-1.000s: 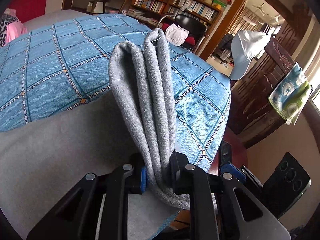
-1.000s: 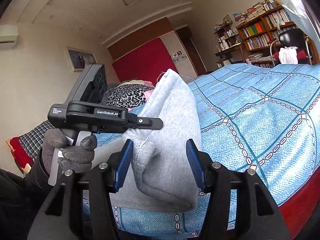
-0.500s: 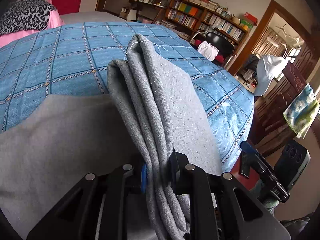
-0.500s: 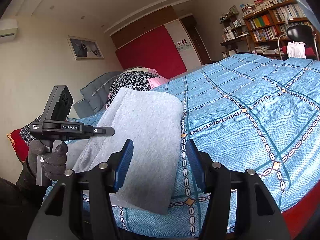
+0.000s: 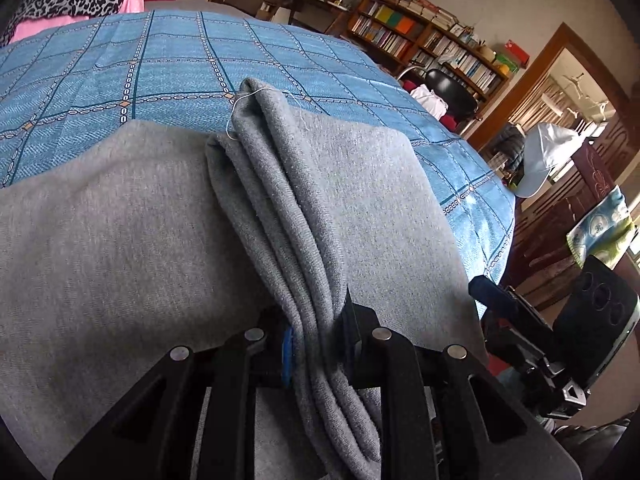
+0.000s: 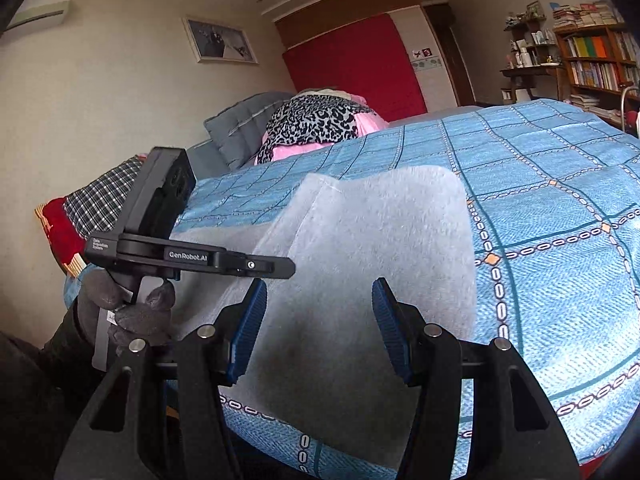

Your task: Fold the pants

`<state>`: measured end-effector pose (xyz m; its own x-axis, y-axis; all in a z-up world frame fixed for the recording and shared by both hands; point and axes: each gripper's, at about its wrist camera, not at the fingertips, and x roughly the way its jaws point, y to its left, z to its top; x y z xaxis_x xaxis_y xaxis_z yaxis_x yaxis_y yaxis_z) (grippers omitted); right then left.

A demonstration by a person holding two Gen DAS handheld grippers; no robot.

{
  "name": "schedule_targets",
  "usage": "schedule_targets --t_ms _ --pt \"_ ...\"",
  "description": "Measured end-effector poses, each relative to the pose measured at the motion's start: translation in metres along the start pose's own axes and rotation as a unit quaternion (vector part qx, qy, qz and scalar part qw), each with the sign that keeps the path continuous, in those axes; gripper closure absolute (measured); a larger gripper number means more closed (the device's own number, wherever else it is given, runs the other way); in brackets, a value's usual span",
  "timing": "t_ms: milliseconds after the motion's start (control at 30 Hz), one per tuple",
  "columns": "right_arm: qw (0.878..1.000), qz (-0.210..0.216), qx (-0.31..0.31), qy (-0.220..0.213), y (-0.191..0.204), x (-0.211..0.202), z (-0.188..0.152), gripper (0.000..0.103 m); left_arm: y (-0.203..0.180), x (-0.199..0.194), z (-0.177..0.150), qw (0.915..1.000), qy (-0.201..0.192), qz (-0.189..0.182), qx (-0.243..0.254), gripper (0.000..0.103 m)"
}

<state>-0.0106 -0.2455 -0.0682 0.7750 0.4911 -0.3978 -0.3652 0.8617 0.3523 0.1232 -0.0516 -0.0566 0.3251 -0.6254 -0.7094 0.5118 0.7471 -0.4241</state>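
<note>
The pants [image 5: 360, 208] have sunk flatter onto the bed; left tongs [image 5: 316, 336] pinch their fold; right tongs [image 6: 316, 328] spread above.

Both wrist cameras are hovering close over the bed's [image 5: 120, 64] near edge, facing across it, sharing the pants [image 5: 120, 240] and bookshelf [image 6: 596, 60].

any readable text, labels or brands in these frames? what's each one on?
"GenRobot.AI": side of the left gripper, right wrist view.
Small white print at the rear of that gripper: too blurred.
Bookshelf book spines: too small.
Stickers by the red panel: unreadable.
Gray pants: none.
</note>
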Motion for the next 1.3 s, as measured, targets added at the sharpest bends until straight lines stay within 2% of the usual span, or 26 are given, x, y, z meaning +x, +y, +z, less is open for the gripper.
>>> schedule_targets --t_ms 133,333,467,533,600,700,800,933,1033,1200,1300 --pt "0.999 -0.008 0.008 0.034 -0.007 0.025 -0.007 0.047 0.004 -0.006 -0.002 0.9999 -0.01 0.001 0.004 0.085" --pt "0.999 -0.02 -0.013 0.037 -0.007 0.036 -0.015 0.044 0.016 0.0 -0.008 0.9998 -0.012 -0.011 -0.01 0.082" --pt "0.999 -0.018 -0.012 0.044 -0.008 0.038 -0.011 0.042 0.01 -0.009 -0.008 0.9996 -0.021 0.017 0.001 0.072" --pt "0.999 -0.006 0.001 0.048 -0.011 0.036 -0.004 0.042 0.007 -0.017 -0.007 0.9984 -0.034 0.044 0.007 0.065" --pt "0.999 0.0 0.017 0.041 -0.017 0.029 0.006 0.042 0.006 -0.028 -0.007 0.997 -0.053 0.056 0.012 0.064" --pt "0.999 -0.009 0.028 0.02 -0.027 0.018 0.025 0.042 0.001 -0.043 -0.005 0.9953 -0.078 0.055 0.015 0.064" --pt "0.999 -0.028 0.028 0.013 -0.039 0.017 0.045 0.042 -0.014 -0.051 -0.006 0.9938 -0.094 0.041 0.042 0.064" --pt "0.999 -0.025 0.03 0.03 -0.058 0.036 0.074 0.042 -0.038 -0.045 -0.014 0.993 -0.082 0.005 0.084 0.064" --pt "0.998 -0.012 0.039 0.05 -0.074 0.058 0.089 0.042 -0.048 -0.033 -0.024 0.9933 -0.057 -0.012 0.1 0.064" --pt "0.994 -0.013 0.067 0.089 -0.103 0.099 0.104 0.042 -0.042 -0.01 -0.039 0.9955 -0.017 0.004 0.093 0.064" --pt "0.991 -0.025 0.066 0.11 -0.106 0.114 0.104 0.042 -0.033 -0.009 -0.046 0.9962 -0.021 -0.008 0.084 0.064"
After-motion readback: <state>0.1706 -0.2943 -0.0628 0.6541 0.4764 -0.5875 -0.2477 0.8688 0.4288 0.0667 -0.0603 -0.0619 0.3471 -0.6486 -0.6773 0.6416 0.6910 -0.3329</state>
